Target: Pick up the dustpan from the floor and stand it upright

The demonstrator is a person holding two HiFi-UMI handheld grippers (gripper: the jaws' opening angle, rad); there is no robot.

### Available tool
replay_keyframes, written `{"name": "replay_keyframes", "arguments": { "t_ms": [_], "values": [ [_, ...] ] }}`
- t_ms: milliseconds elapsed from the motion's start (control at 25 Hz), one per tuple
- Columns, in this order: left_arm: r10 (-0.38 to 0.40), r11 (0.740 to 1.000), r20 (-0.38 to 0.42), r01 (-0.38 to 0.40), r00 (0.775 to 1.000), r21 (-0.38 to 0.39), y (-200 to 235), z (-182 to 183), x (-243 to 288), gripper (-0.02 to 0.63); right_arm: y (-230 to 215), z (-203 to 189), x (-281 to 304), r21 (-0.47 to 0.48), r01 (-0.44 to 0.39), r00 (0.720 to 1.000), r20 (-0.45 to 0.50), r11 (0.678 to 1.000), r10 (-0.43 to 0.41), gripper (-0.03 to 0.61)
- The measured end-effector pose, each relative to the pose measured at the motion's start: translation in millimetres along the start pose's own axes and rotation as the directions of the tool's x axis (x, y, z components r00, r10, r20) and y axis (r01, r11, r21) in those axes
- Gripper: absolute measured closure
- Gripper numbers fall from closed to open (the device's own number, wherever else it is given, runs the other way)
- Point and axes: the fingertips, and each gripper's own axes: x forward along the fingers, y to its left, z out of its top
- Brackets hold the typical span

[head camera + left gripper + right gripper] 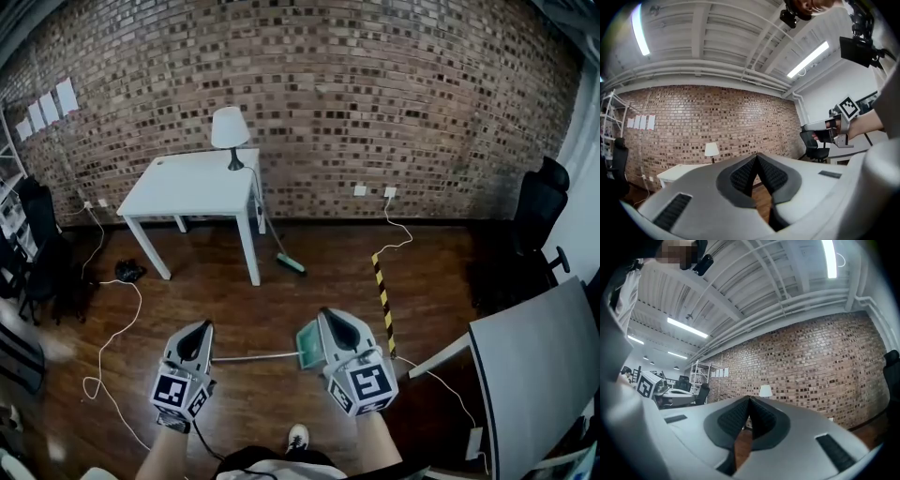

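In the head view the dustpan lies flat on the wooden floor, its teal pan (307,347) beside the right gripper and its long grey handle (251,357) running left toward the left gripper. My left gripper (199,328) and right gripper (330,315) are held level above the floor, both shut with nothing between their jaws. The left gripper view shows its pads (743,175) pressed together, facing the brick wall, with the right gripper (836,129) off to the side. The right gripper view shows its own closed pads (737,416) the same way.
A white table (192,187) with a lamp (230,132) stands against the brick wall; a broom (290,263) leans at its right leg. A yellow-black strip (382,292) and white cables (111,349) lie on the floor. A grey desk (539,375) and a black chair (539,214) stand at the right.
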Motion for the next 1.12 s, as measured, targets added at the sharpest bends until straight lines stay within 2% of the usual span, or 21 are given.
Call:
{"name": "replay_keyframes", "arguments": {
  "t_ms": [280,480,720,920,960,1120],
  "values": [
    [-0.001,1.000,-0.006,0.001,1.000,0.003,28.9,-5.4,34.5,0.620,-10.6,-4.0,41.9,-0.028,-0.006,1.000,-0.005,1.000,0.006,0.594],
    [-0.008,1.000,-0.003,0.008,1.000,-0.008,44.4,-6.2,42.2,0.620,-8.7,-1.9,55.9,-0.029,0.006,1.000,-0.007,1.000,-0.006,0.594],
    [-0.001,1.000,-0.039,0.000,0.999,-0.021,62.2,-22.9,39.2,0.620,1.6,-9.6,68.3,-0.038,0.006,1.000,-0.023,0.999,-0.007,0.594],
    [0.092,0.993,-0.105,-0.099,0.990,-0.069,100.2,-48.6,30.1,0.620,11.0,-22.4,82.6,-0.050,0.010,0.999,-0.048,0.999,-0.013,0.595],
    [0.109,0.989,-0.124,-0.120,0.986,-0.084,108.4,-57.2,27.1,0.592,12.9,-28.4,86.0,-0.056,0.009,0.998,-0.065,0.998,-0.013,0.591],
    [0.154,0.981,-0.191,-0.173,0.969,-0.087,132.5,-93.8,13.8,0.580,19.6,-62.7,101.0,-0.063,-0.011,0.988,-0.156,0.998,0.001,0.555]
  ]
}}
